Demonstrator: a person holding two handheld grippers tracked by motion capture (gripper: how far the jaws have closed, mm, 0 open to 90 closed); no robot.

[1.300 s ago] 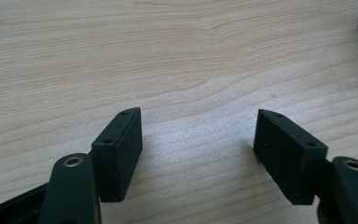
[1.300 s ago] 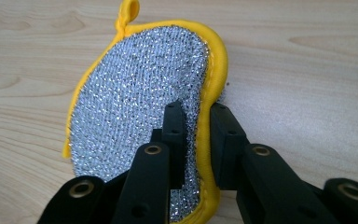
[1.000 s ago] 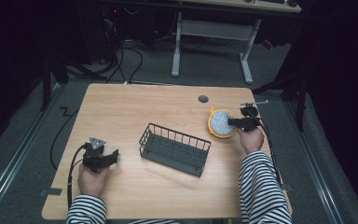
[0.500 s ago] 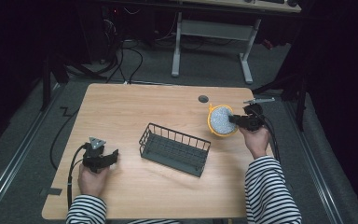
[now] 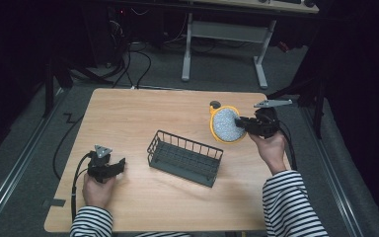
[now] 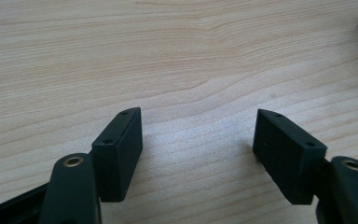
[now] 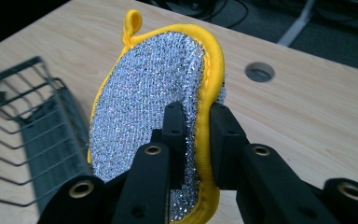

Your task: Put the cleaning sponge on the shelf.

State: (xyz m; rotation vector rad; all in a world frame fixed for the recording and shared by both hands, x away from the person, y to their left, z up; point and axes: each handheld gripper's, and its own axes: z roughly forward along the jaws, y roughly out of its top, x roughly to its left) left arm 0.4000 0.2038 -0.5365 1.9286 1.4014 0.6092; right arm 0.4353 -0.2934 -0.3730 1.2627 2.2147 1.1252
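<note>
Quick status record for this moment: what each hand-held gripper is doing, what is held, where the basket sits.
right hand-held gripper: shut on the scouring pad's edge, lifted off the table
scouring pad: round, silver mesh, yellow rim with loop, held on edge
left hand-held gripper: open, nothing between the jaws, low over bare wood
wire basket: dark, mid-table, nothing visible in it, between the two hands
table: light wood, round cable hole near the far edge

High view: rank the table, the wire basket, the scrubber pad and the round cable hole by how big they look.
1. table
2. wire basket
3. scrubber pad, lifted nearer the camera in the right gripper, yet plainly smaller than the basket
4. cable hole
</note>
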